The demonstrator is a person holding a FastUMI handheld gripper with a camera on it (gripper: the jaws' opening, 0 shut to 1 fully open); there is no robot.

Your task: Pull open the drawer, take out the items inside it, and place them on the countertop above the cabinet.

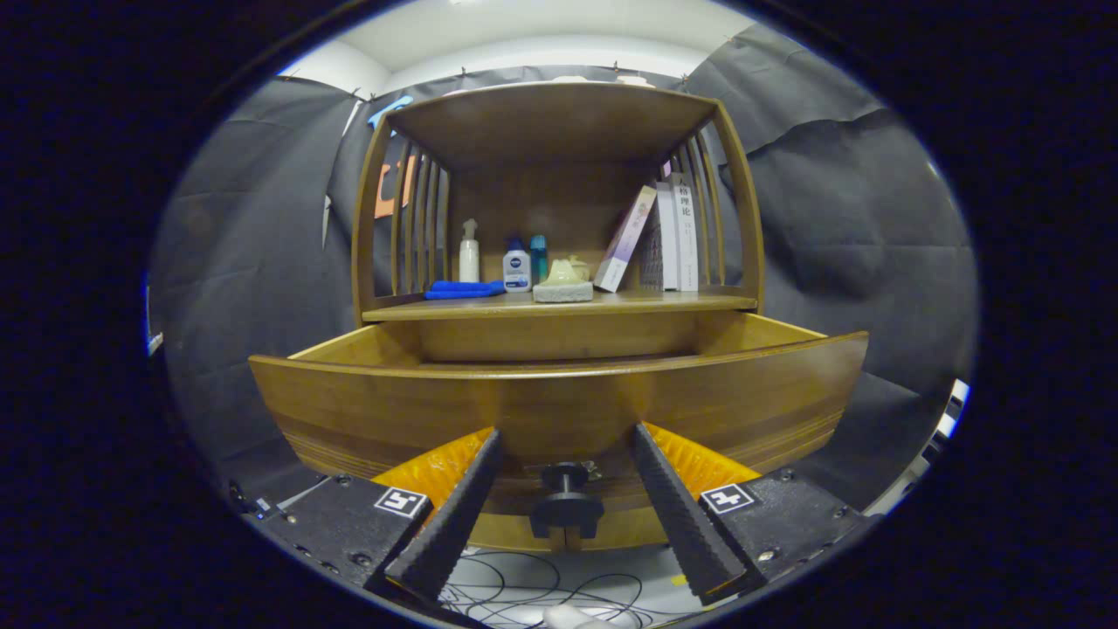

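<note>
Gripper (565, 498) fingers are spread wide, nothing pinched; the dark knob (566, 507) sits in the gap between them, touching neither finger. Reads as a release after the pull, or a stand-off before regrasping, can't tell which. Fingers point at the drawer front (559, 411), low on it, so the camera looks up at the panel.

Drawer (751, 336) is already pulled well out of the cabinet (559, 336); its side walls show. From this low angle the inside is hidden by the front panel, so the items to remove can't be seen.

Beyond and above: the countertop (681, 302), the drop target, already carries a blue cloth (463, 289), spray bottle (469, 252), two small bottles (517, 265), a pale block with a small pot (563, 281), and leaning books (664, 236). Free space looks to be along the front edge, toward the books.

Likely next: lift the gripper over the drawer front to look in.
</note>
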